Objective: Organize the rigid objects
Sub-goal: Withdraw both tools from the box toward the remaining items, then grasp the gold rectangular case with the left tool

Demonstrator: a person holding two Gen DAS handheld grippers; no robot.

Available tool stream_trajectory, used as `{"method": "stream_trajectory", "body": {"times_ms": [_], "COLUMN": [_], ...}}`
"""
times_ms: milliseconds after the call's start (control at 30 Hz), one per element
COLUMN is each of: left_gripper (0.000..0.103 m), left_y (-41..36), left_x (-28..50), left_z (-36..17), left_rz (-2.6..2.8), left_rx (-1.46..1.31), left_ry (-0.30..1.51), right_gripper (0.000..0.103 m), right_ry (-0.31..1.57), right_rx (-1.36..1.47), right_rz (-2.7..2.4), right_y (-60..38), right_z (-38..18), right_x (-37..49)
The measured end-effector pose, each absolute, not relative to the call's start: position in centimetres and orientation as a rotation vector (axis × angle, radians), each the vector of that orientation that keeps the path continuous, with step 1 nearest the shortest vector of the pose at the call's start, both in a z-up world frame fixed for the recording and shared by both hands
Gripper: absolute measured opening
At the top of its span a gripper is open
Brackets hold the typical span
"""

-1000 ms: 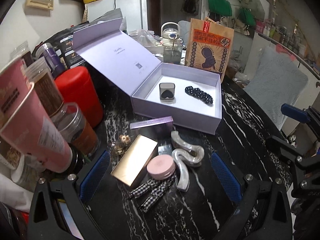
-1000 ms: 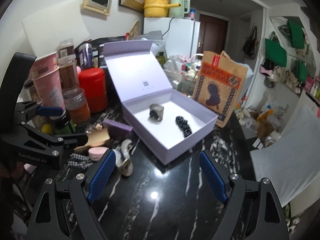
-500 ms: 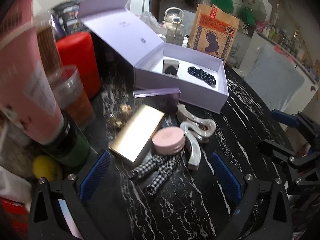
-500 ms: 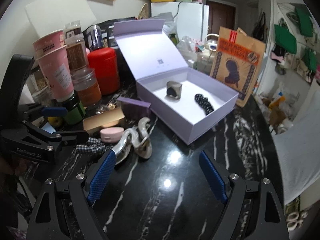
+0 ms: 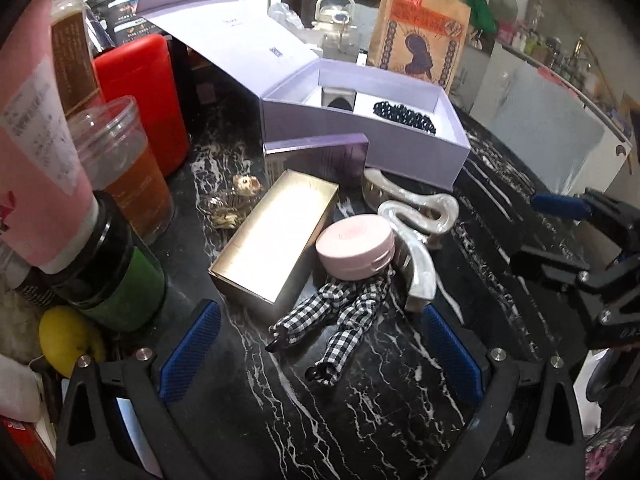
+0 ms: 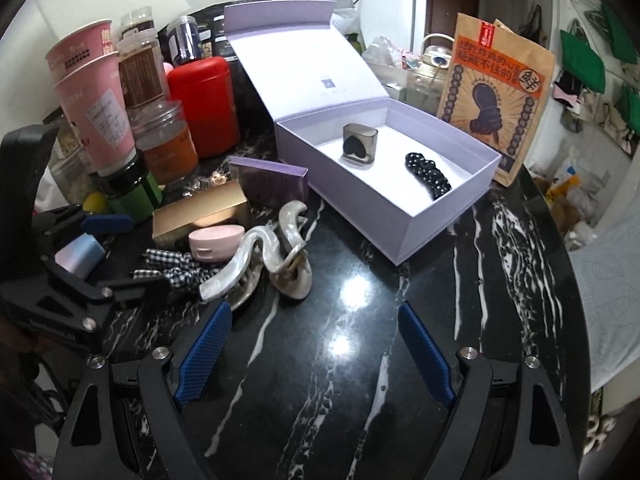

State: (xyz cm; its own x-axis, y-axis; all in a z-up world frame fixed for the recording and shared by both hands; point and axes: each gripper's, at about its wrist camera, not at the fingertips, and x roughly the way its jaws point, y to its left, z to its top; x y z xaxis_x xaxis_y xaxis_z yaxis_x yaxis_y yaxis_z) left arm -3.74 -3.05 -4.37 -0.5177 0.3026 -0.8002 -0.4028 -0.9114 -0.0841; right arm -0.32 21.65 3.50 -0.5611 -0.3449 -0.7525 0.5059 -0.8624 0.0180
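Both grippers, left gripper (image 5: 320,344) and right gripper (image 6: 316,348), are spread wide with nothing in them, near the open purple cardboard box (image 6: 404,216) on the black marble table (image 6: 340,380).

On the black marble tabletop (image 6: 360,360) the open lilac cardboard box (image 6: 404,216) sits toward 12 o'clock, holding a small grey heart-marked case (image 6: 360,146) and, to its 3 o'clock, a black beaded bracelet (image 6: 428,176). At the box's 8 o'clock lie a flat gold rectangular box (image 5: 276,236), a round pink compact (image 5: 354,246) touching its 3 o'clock side, a pearly wavy hair claw (image 5: 416,232) just beyond, and a checked fabric bow (image 5: 336,320) at the compact's 6 o'clock.
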Motion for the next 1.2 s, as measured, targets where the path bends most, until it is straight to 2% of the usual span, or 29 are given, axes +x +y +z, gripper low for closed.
{"method": "stream_trajectory", "body": {"times_ms": [233, 467, 700, 833, 1000, 1100, 1200], "left_gripper": [0.101, 0.1, 0.084, 0.084, 0.084, 0.077, 0.069], "left_y": [-4.4, -5.4, -5.5, -5.8, -5.2, -4.6, -4.5], "left_x": [-4.1, -4.8, -6.7, -8.4, -9.5, -9.7, -9.9], "left_z": [-4.8, -4.3, -4.6, -5.0, -6.0, -6.6, -6.9], "left_rz": [2.423, 2.459, 2.508, 2.485, 2.457, 2.467, 2.442], "left_rx": [-1.264, -1.234, -1.282, -1.314, -1.348, -1.361, -1.365], "left_ry": [0.066, 0.06, 0.074, 0.007, 0.022, 0.094, 0.063], "right_gripper": [0.086, 0.086, 0.086, 0.086, 0.086, 0.086, 0.086], "right_ry": [0.226, 0.23, 0.244, 0.23, 0.216, 0.229, 0.2], "right_rx": [1.083, 1.066, 1.082, 1.093, 1.122, 1.129, 1.142], "right_rz": [-2.369, -2.333, -2.329, -2.328, -2.304, -2.293, -2.269], "right_y": [21.3, 19.9, 19.4, 19.5, 19.5, 19.2, 19.2], "right_z": [3.5, 3.4, 3.0, 2.8, 1.9, 1.4, 1.0], "right_x": [-0.9, -1.7, -2.8, -3.4, -4.2, -4.4, -4.8]}}
